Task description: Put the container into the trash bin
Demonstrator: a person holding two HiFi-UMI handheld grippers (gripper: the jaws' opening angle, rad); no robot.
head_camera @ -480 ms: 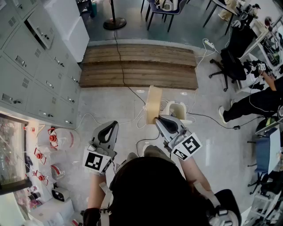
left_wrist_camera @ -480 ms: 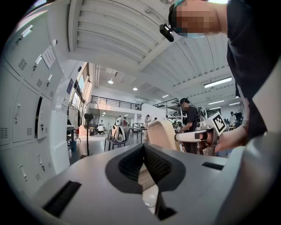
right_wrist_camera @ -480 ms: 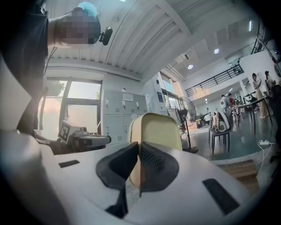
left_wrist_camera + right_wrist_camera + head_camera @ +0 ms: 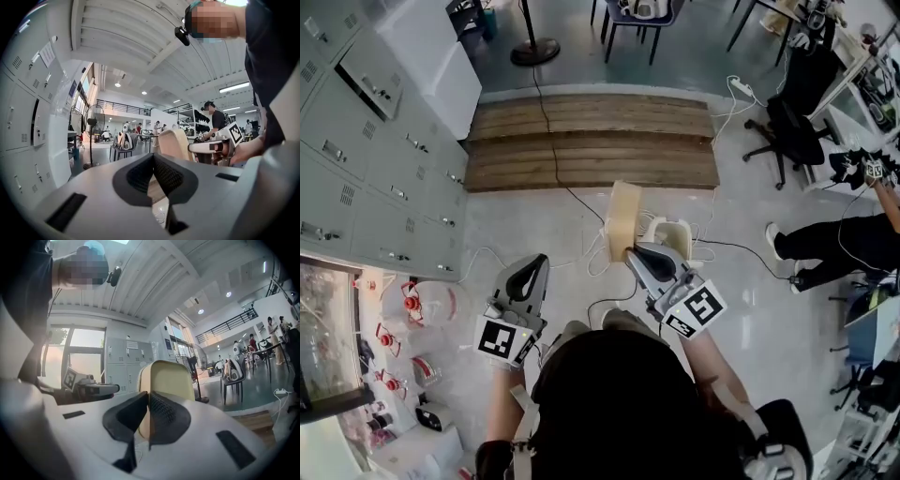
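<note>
Container — upright, long axis vertical — clenched edge-on in right hand-held gripper.

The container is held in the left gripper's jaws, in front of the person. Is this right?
Not the left. The container is held in the jaws of the right gripper, in front of the person; the right gripper view shows them shut on its edge. The left gripper is shut on nothing.

Grey left gripper, right gripper, black-and-white marker cubes
</note>
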